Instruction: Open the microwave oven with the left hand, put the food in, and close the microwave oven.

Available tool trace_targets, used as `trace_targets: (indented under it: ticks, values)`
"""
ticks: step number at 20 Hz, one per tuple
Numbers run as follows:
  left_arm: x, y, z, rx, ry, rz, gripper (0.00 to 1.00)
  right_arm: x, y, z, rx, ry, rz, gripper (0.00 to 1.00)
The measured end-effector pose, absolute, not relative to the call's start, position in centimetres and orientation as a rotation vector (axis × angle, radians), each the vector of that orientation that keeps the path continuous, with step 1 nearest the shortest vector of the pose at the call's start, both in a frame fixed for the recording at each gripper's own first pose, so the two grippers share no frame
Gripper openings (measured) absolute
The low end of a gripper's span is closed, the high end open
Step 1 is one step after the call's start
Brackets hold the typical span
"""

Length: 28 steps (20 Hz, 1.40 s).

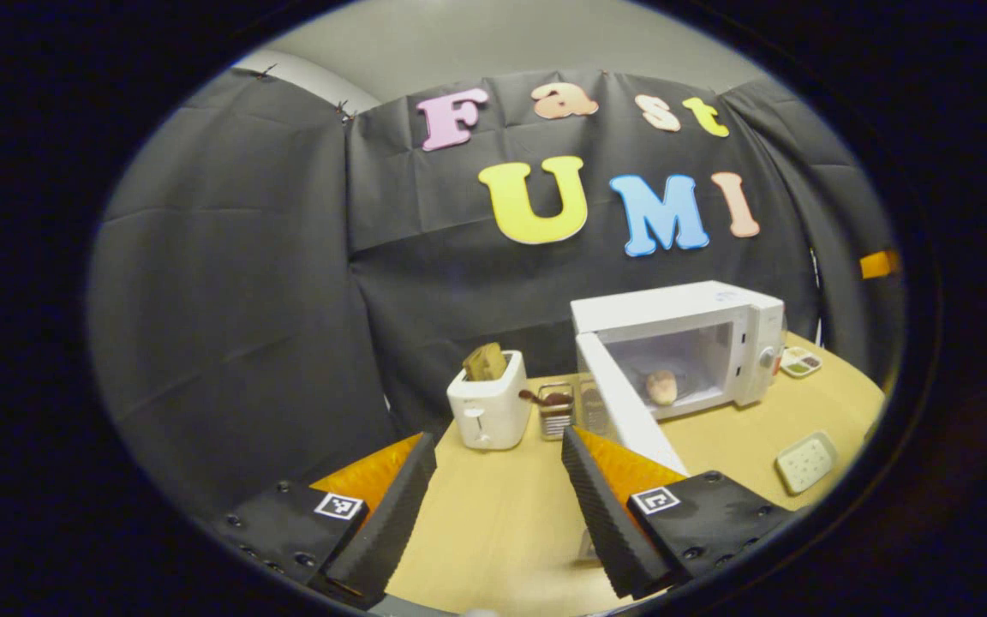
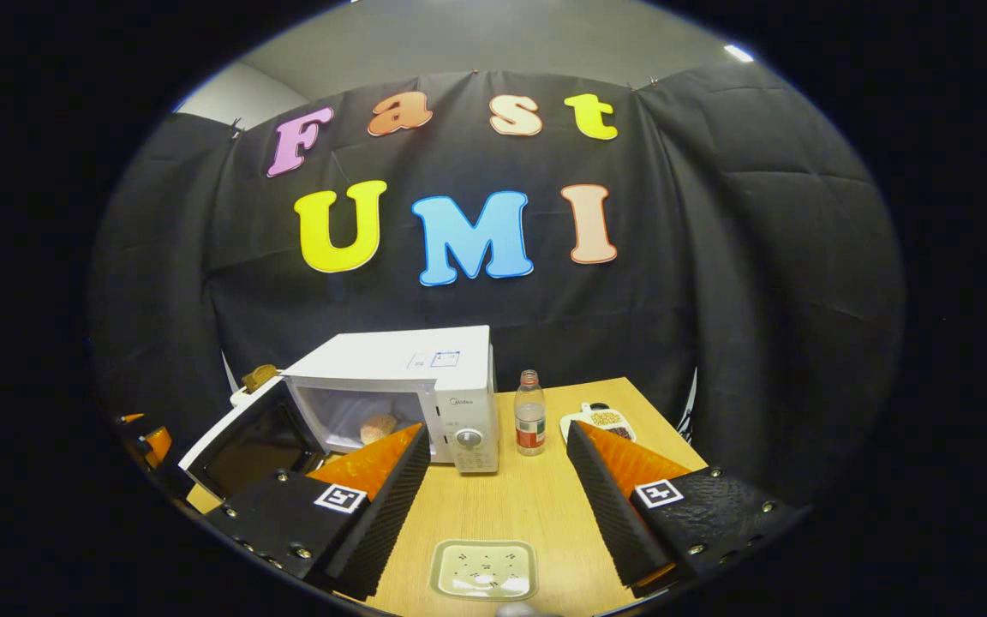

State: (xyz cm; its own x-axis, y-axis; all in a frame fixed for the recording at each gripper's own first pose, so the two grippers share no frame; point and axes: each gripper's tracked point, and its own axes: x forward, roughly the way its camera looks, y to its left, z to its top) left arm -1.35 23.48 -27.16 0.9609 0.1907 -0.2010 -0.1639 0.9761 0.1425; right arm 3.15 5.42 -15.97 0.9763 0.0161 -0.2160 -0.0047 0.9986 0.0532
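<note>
Left gripper (image 1: 498, 480): jaws spread wide, nothing between them; it hangs above the table (image 1: 502, 523), short of the microwave door.
Right gripper (image 2: 498, 476): jaws spread wide, holding nothing; it hangs above the table, facing the microwave's control panel.
Microwave oven (image 1: 673, 308): white, standing at the back of the table against the black cloth wall.
Door (image 1: 626, 403): swung open on its left hinge, edge pointing toward the left gripper (dark window visible in the right gripper view).
Food (image 1: 661, 387): a rounded, pale brown piece lying on the floor of the oven cavity.
Toaster (image 1: 489, 403): white, left of the microwave, with a slice of bread standing in its slot.
Bottle (image 2: 530, 413): clear, upright, just right of the microwave.
Small plate (image 2: 485, 569): pale, rectangular, lying on the table between the right gripper's fingers, near the front edge.
</note>
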Motion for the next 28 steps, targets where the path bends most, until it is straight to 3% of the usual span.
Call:
trace_targets:
  ticks: [9,28]
  values:
    - [-2.5,23.1,-34.6,0.097,0.332,0.171,0.98,3.3,7.8,-16.9,0.052,0.278,0.067,0.98]
    - [-1.3,14.7,-33.9,0.096,0.337,0.078,0.95,2.4,4.1,-17.4,0.105,0.325,0.069,0.98]
